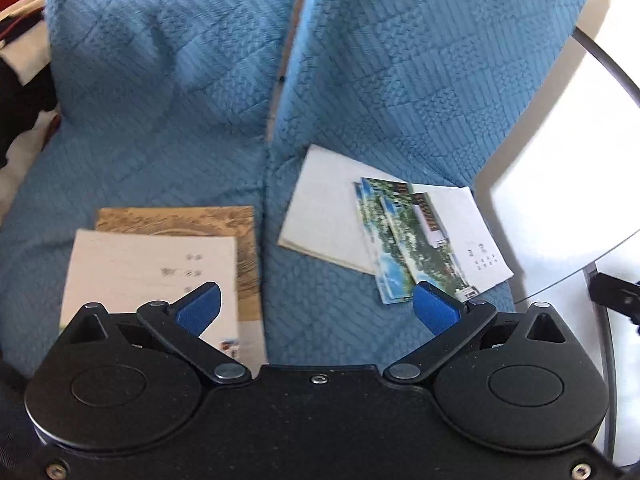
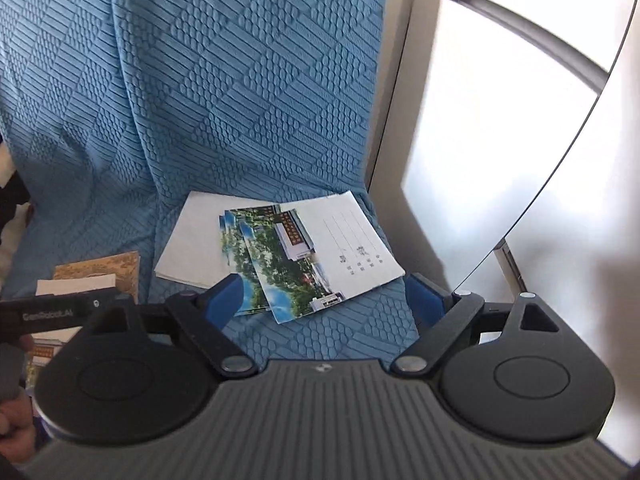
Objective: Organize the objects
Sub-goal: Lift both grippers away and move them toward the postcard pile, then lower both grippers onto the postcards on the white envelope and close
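Observation:
On a blue quilted sofa seat lie two small heaps of paper. The right heap is a white booklet (image 1: pixel 320 208) (image 2: pixel 188 236) under photo postcards (image 1: pixel 404 236) (image 2: pixel 288 264) showing trees and a building. The left heap is a white booklet (image 1: pixel 148 264) (image 2: pixel 76 284) over a tan patterned one (image 1: pixel 180 220) (image 2: pixel 120 268). My left gripper (image 1: pixel 318 306) hovers open over the seam between the heaps, nothing between its blue pads. My right gripper (image 2: pixel 326 300) stands open just above the postcards' near corner, holding nothing. The left gripper's black body (image 2: pixel 48 314) shows at the right view's left edge.
The blue sofa backrest (image 1: pixel 180 80) (image 2: pixel 220 80) rises behind the papers. A white wall or panel with a dark curved rail (image 2: pixel 500 16) (image 1: pixel 608 64) borders the seat on the right. Patterned fabric (image 1: pixel 20 32) lies at the far left. A person's hand (image 2: pixel 16 424) holds the left gripper.

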### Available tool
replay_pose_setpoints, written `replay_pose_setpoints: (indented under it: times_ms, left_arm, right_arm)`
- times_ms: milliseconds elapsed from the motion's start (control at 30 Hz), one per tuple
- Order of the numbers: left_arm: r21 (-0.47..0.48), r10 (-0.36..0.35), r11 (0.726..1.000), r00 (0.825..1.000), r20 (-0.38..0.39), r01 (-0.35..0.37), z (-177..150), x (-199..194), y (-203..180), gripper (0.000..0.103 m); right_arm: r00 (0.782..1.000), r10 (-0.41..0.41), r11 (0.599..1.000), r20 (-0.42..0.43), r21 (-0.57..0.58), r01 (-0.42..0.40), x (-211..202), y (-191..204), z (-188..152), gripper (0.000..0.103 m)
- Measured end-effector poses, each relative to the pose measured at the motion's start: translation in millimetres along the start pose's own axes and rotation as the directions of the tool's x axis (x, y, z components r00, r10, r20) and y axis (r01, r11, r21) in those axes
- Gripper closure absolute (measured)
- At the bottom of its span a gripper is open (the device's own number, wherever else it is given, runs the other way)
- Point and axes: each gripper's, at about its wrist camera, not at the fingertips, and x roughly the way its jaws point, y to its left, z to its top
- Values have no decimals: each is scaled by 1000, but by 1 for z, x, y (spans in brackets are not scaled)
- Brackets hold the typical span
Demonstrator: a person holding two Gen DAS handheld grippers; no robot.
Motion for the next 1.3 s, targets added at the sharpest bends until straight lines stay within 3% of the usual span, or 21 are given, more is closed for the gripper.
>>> replay_pose_setpoints:
  times_ms: [767,1033,1300]
  left_arm:
    - [89,-72,993,997,-20,73,-5,24,-67,1]
    - [123,-92,988,996,5,90,1,35,-92,1]
    - [113,-114,986,992,-45,119,1,73,-108,2]
  right_arm:
    - [999,-9,993,-49,117,15,14,-44,-3,14]
    - [996,-34,989,-88,143,46,43,-67,-16,14]
    - [996,-41,983,-75,176,53,83,-87,-27,14]
